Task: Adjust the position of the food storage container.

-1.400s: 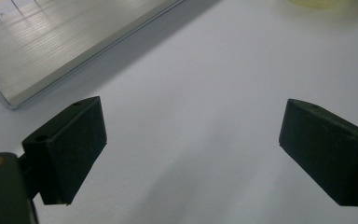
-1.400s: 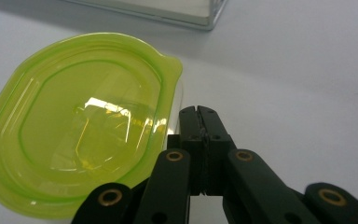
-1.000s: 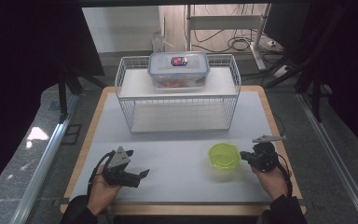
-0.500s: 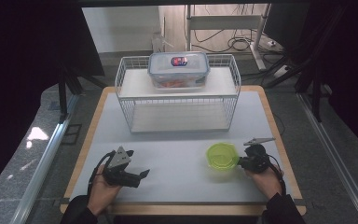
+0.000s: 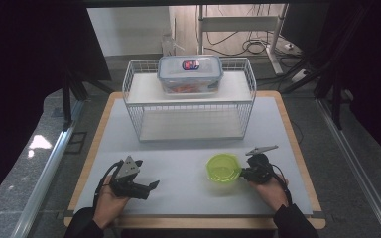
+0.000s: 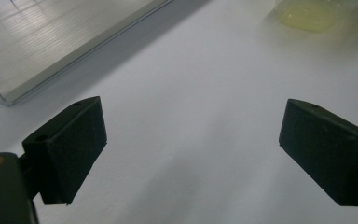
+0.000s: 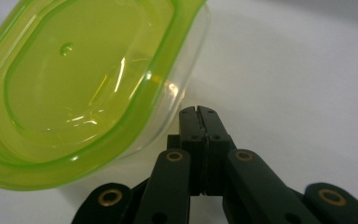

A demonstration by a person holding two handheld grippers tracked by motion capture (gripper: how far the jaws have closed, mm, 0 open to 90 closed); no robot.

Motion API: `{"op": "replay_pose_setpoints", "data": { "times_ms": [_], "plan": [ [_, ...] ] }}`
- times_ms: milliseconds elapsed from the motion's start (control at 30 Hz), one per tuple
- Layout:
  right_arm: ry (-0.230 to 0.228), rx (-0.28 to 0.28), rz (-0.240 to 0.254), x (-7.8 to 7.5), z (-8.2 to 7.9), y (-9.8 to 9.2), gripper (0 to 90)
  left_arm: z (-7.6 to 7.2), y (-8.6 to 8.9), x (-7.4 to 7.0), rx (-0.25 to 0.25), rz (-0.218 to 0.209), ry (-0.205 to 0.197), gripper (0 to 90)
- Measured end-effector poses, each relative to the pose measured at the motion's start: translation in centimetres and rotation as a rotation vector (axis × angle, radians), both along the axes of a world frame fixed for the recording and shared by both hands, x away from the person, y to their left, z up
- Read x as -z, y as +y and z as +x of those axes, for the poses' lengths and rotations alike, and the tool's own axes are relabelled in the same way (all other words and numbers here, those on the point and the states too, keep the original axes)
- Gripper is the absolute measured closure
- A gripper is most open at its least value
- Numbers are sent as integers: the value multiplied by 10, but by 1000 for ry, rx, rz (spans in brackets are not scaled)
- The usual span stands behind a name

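The small lidded tub [image 5: 222, 168] is set on the bench [image 5: 178, 158] just to the left of the right tool [image 5: 243, 174], whose closed jaws are placed beside its wall, with nothing between them. The left tool [image 5: 151, 185] is held well to the left of the tub, its jaws spread above bare bench. Beyond both tools, the wire rack [image 5: 191, 106] is stood at the far side, and a lidded container [image 5: 190, 73] is placed on its upper shelf.

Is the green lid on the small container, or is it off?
On. In the right gripper view the green lid covers the small container, its rim wrapping the clear wall's top edge.
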State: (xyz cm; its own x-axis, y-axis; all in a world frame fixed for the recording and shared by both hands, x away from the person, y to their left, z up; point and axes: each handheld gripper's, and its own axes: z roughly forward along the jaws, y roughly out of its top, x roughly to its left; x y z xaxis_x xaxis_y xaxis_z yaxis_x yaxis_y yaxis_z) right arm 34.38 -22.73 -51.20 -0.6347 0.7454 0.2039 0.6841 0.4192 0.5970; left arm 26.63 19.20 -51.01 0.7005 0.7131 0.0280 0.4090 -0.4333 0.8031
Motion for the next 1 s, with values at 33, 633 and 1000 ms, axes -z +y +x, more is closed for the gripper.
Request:
{"op": "replay_pose_setpoints", "data": {
  "times_ms": [33,633,1000],
  "plan": [
    [5,-7,4,1,0,3,900,0,0,0,0,1,1,74],
    [-14,-97,-23,5,-1,42,872,0,0,0,8,-7,24,73],
    [-104,-60,-45,-10,-3,21,728,0,-3,1,22,2,35,75]
  ]
}}
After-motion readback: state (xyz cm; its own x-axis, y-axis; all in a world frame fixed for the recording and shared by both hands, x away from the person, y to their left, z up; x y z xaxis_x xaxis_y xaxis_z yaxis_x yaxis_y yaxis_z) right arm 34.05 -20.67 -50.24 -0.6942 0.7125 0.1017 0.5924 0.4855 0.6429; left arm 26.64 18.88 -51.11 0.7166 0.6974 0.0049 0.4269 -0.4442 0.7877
